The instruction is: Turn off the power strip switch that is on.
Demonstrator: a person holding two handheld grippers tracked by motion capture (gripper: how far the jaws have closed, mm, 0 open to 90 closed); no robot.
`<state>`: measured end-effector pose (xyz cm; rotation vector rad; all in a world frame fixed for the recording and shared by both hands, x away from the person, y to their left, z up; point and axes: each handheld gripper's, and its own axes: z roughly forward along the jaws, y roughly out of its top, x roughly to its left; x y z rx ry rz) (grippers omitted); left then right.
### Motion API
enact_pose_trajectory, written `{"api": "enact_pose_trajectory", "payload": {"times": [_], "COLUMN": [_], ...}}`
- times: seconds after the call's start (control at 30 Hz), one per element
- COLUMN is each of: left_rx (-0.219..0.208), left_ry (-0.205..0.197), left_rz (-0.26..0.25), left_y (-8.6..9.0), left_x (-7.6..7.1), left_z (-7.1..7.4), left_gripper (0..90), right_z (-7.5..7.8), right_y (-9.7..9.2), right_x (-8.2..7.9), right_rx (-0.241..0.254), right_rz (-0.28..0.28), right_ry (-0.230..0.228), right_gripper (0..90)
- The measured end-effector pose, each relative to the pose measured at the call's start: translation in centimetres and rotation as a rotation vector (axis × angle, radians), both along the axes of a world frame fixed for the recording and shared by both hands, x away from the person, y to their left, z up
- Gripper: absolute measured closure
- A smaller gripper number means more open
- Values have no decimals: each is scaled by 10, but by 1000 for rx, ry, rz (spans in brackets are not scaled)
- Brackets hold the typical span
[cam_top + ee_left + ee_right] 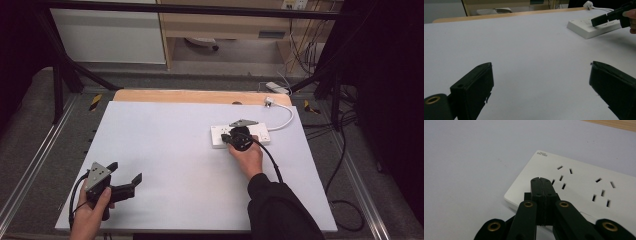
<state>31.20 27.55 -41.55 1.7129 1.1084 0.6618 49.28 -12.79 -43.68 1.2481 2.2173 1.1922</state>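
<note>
Near the front left corner of the desk (165, 150), the left gripper (125, 179) sits in the person's left hand (90, 212), just above the white top. Its two black jaws stand spread wide apart with nothing between them; in the left gripper view they frame bare white surface, one at each lower corner. A black cable trails from its body toward the front edge.

Farther in, toward the right side of the desk, the person's right hand (247, 157) comes out of a dark sleeve (280, 210) and holds the right gripper (229, 138). Its jaws are pressed together, pad against pad, with nothing pinched between them. In the right gripper view the closed tips (541, 181) lie over the near left end of the white power strip (584, 182), just beside the first group of socket slots; whether the tips touch the plastic, I cannot tell.

The power strip (257, 131) lies flat, right of centre and nearer the far edge than the front. Its white cord (285, 120) curves from the strip's right end up to a white plug (270, 102) at the far right corner, by the wooden strip along the far edge.
</note>
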Motion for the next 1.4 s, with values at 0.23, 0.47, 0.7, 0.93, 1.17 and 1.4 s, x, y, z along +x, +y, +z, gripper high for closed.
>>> {"api": "enact_pose_trajectory", "payload": {"times": [0.23, 0.47, 0.7, 0.93, 1.17, 1.4], "left_rx": [1, 2, -4, -1, 4, 4], "left_ry": [1, -1, -3, -3, -3, -3], "left_rz": [0, 1, 9, 5, 3, 5], "left_y": [0, -1, 1, 1, 0, 0], "left_x": [0, 0, 0, 0, -1, 0], "left_z": [0, 0, 0, 0, 1, 0], "left_gripper": [54, 53, 54, 54, 54, 54], "right_z": [0, -2, -3, -1, 0, 2], "right_y": [-1, 0, 3, 4, 0, 1], "right_x": [0, -1, -1, -1, 1, 2], "right_rx": [3, 2, -6, -20, -25, -13], "right_rz": [2, 6, 17, 15, 8, 10], "right_ry": [-2, -7, -12, -1, 3, -1], "right_gripper": [900, 900, 900, 900, 900, 900]}}
